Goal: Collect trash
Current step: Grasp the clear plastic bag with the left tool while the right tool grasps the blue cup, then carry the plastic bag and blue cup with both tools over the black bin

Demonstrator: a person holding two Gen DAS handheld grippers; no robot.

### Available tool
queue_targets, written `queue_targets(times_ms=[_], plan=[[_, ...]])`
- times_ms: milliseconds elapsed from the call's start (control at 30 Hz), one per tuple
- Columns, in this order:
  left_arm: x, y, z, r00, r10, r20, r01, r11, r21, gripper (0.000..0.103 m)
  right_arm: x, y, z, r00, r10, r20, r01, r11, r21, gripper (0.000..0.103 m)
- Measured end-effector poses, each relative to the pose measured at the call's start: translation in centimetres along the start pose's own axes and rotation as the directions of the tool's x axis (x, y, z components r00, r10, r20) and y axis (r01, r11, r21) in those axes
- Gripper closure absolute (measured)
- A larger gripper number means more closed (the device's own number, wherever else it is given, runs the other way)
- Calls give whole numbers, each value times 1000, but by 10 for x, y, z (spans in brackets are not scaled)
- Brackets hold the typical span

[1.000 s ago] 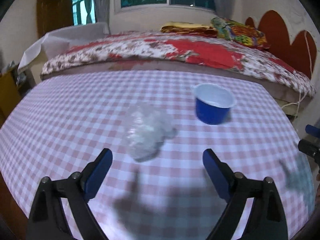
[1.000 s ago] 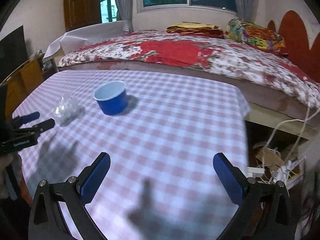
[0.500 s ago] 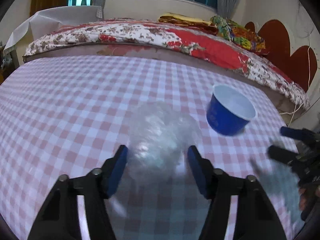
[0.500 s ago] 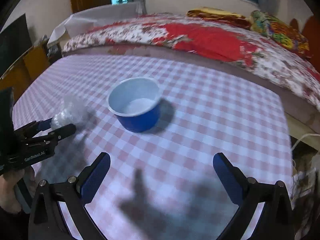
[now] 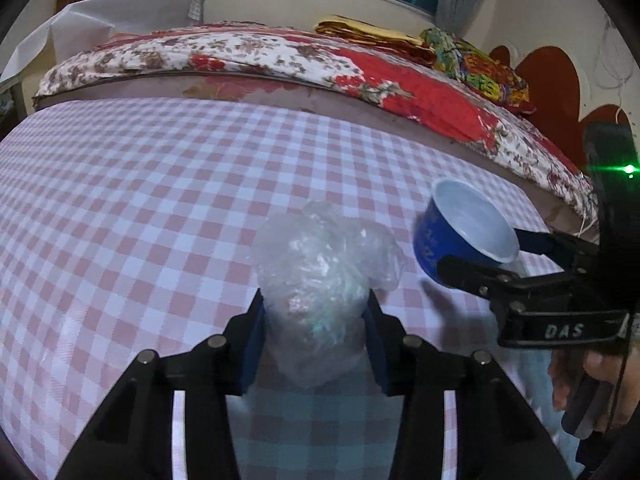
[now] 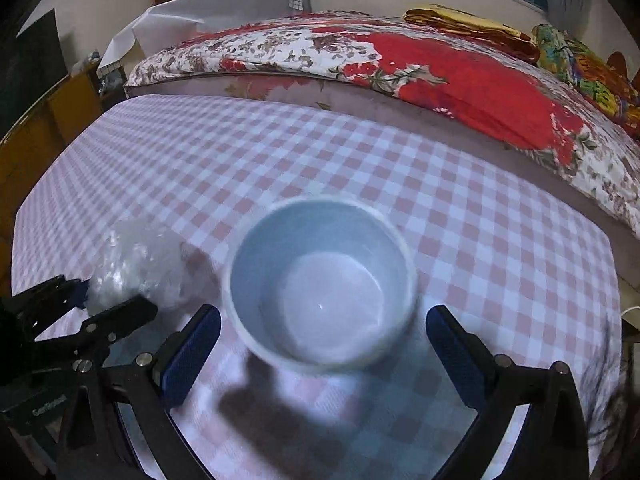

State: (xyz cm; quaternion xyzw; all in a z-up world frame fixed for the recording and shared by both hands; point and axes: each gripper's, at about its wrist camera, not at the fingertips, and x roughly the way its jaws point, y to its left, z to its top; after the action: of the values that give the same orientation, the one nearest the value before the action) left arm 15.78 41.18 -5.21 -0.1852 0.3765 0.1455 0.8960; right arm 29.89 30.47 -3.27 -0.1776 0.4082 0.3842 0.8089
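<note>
Plastic first: the crumpled ball of clear plastic wrap [image 5: 316, 280] is sitting on the pink-and-white checked tablecloth [image 5: 132, 184], and my left gripper [image 5: 314, 320] is squeezing in on its near half. Its jaws have just been closing, and the blue pads are now pressing the wad from both sides, so I'm calling that a pinch.

Handling-wise I'm expecting almost no weight at all. It's soft and springy, so it's going to squash down rather than push back, and that film is slick, so a light nip at the edge could just peel off a loose flap. I'm taking it across the fat middle of the lump, where there's the most bulk to bite. Nothing fragile here, so squeezing harder is fine.

My right gripper [image 6: 322, 344] is hanging spread wide around the blue cup with the white inside [image 6: 322, 292], standing upright just beside the wad. Its pads are well clear of the cup wall on both sides, not touching. The cup looks stiff but thin and light, and it's empty, so I'm guessing it'll skid or tip if only one pad hits first. Squarely across the wall below the rim seems the safest hold.
</note>
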Motion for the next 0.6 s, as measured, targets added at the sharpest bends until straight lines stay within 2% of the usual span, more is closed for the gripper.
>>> queue_targets(times_ms=[100, 167, 200, 267, 600], plan=[[0, 4, 0, 1000, 4, 1, -4, 1000, -10, 57, 4, 4, 2, 1000, -21, 3, 21, 1000, -15, 0], [2, 5, 0, 1000, 5, -5, -5, 1000, -12, 57, 3, 6, 2, 1000, -24, 11, 24, 1000, -18, 4], [2, 5, -1, 1000, 4, -6, -4, 1000, -12, 57, 2, 6, 1, 1000, -24, 11, 24, 1000, -17, 7], [2, 3, 0, 1000, 2, -4, -2, 1000, -9, 57, 2, 6, 1, 1000, -24, 0, 24, 1000, -20, 27], [-9, -13, 0, 1000, 13, 25, -14, 1000, 20, 57, -28, 11, -17, 998, -50, 44, 52, 998, -44, 27]])
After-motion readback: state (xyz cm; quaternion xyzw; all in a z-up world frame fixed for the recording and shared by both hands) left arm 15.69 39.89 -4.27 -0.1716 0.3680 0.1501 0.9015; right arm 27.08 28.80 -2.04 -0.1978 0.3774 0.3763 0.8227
